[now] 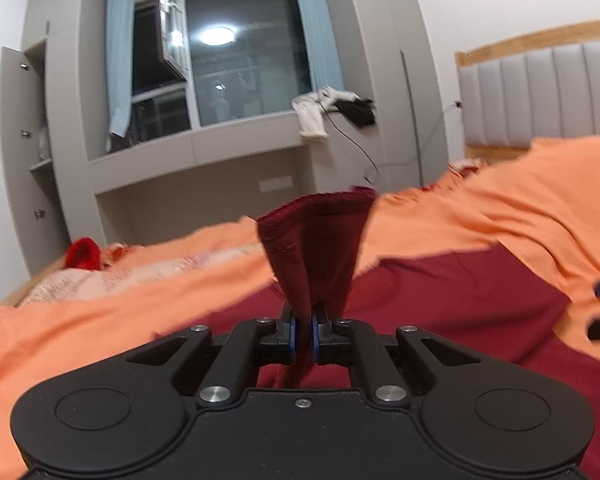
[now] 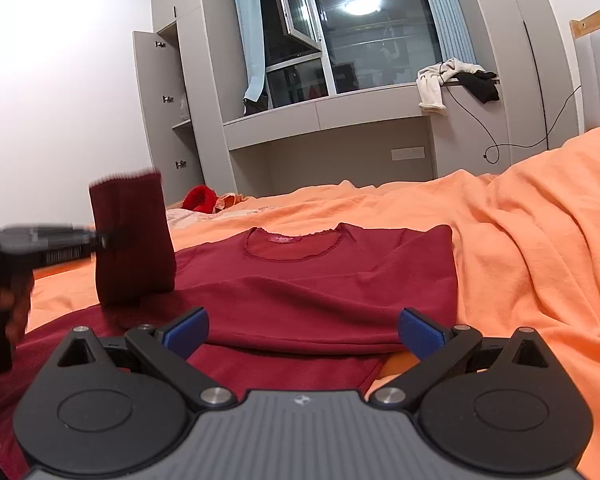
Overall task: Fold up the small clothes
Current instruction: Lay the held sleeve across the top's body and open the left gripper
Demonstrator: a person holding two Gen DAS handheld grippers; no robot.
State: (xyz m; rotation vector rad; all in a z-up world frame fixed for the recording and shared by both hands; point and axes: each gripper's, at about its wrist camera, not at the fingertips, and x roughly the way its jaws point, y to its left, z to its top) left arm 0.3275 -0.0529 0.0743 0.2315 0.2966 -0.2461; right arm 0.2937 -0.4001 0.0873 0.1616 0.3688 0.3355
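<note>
A dark red long-sleeved top (image 2: 320, 280) lies flat on the orange bedspread (image 2: 520, 240), neckline away from me, its right side folded in. My left gripper (image 1: 303, 320) is shut on the ribbed cuff of the top's sleeve (image 1: 316, 240), which stands up above the pads. In the right wrist view that sleeve cuff (image 2: 132, 236) is lifted at the left, with the left gripper (image 2: 100, 240) blurred beside it. My right gripper (image 2: 302, 332) hovers open over the near hem of the top, nothing between its blue pads (image 2: 420, 332).
A bright red garment (image 2: 198, 199) lies at the far edge of the bed. Behind the bed stands a grey cabinet wall with a window ledge (image 2: 320, 112) carrying white and black clothes (image 2: 456, 80) and a hanging cable. The padded headboard (image 1: 540, 92) is at the right.
</note>
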